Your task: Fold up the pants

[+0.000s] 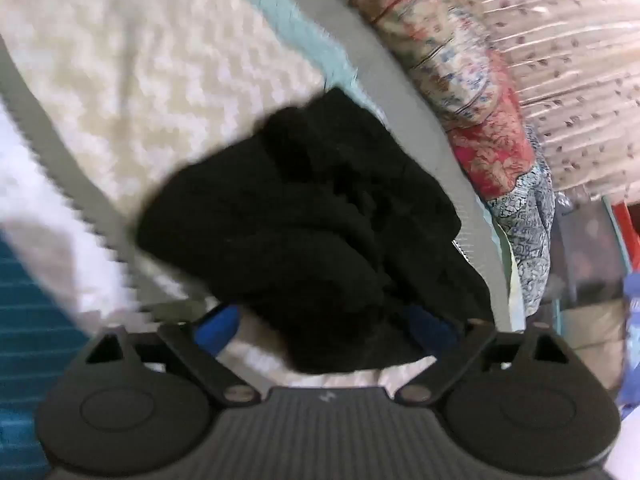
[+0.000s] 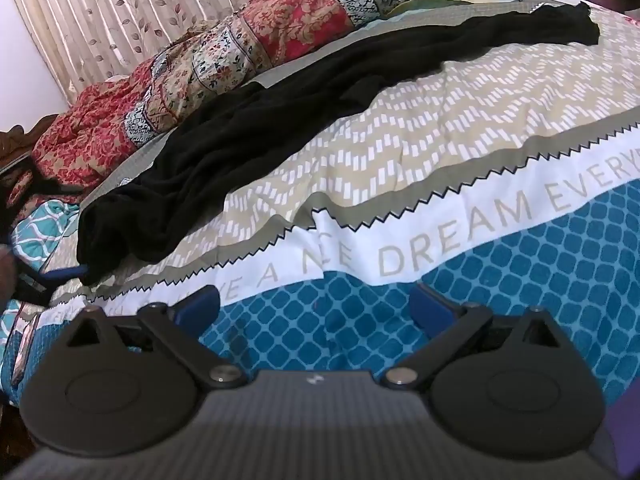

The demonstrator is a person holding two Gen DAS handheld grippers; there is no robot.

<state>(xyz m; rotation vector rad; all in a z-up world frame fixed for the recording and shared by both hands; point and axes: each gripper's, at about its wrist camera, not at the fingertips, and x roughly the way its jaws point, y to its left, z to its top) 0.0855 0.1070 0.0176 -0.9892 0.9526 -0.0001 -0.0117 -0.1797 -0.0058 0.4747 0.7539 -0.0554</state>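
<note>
Black pants (image 2: pixel 256 136) lie stretched along the far side of a bed, from lower left to upper right in the right wrist view. In the left wrist view a bunched end of the pants (image 1: pixel 316 216) fills the centre and hangs over my left gripper (image 1: pixel 324 324), whose blue fingers (image 1: pixel 218 328) stand wide apart with cloth between them. The view is blurred. My right gripper (image 2: pixel 316 308) is open and empty, low over the teal part of the bedspread (image 2: pixel 520 264). The left gripper's blue fingertip (image 2: pixel 66 274) shows at the pants' near end.
The bedspread has a beige zigzag panel (image 2: pixel 440 120), a white band with lettering and a teal lattice area. A patchwork red and blue quilt (image 2: pixel 224 52) lies bunched behind the pants. Pleated leaf-print curtains (image 2: pixel 120 4) hang behind the bed.
</note>
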